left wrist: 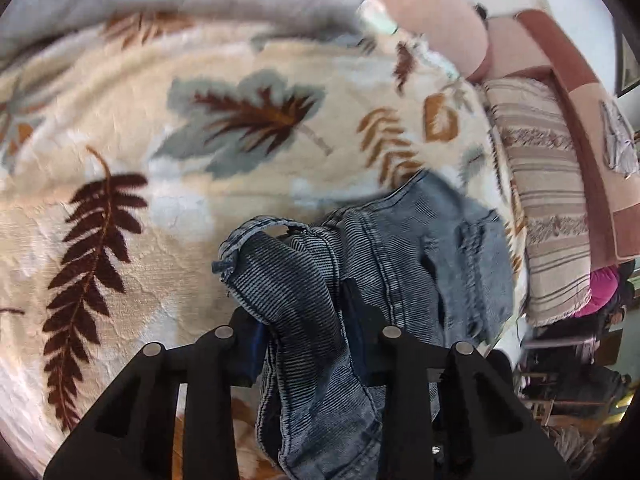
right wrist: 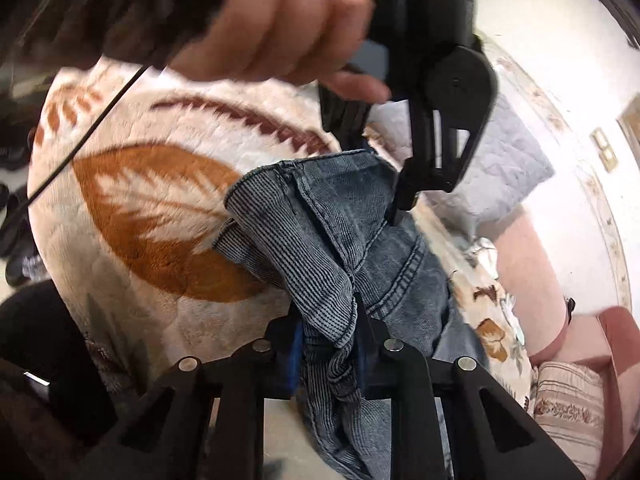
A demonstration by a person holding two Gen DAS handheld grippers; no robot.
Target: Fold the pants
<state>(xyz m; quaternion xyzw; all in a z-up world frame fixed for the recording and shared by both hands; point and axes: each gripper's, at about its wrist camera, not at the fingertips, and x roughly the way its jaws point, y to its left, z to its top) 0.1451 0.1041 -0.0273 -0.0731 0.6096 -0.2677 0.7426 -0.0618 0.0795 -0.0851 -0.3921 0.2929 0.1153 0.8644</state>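
Observation:
The pants (left wrist: 400, 248) are blue-grey ribbed denim, bunched up above a cream blanket with a leaf print (left wrist: 200, 128). My left gripper (left wrist: 304, 316) is shut on a hemmed edge of the pants, which drapes over and between its fingers. My right gripper (right wrist: 326, 328) is shut on another bunched part of the same pants (right wrist: 320, 232). In the right wrist view the left gripper's black body (right wrist: 440, 100) and the hand holding it (right wrist: 288, 28) are just above the pants, with its fingers reaching down into the cloth.
The blanket (right wrist: 152, 200) covers a bed. A grey quilted pillow (right wrist: 508, 168), a pink bolster (left wrist: 436, 20) and a striped cover (left wrist: 548, 200) lie along the bed's edge. Shoes (right wrist: 20, 240) sit on the floor. A cable (right wrist: 80, 136) hangs across the blanket.

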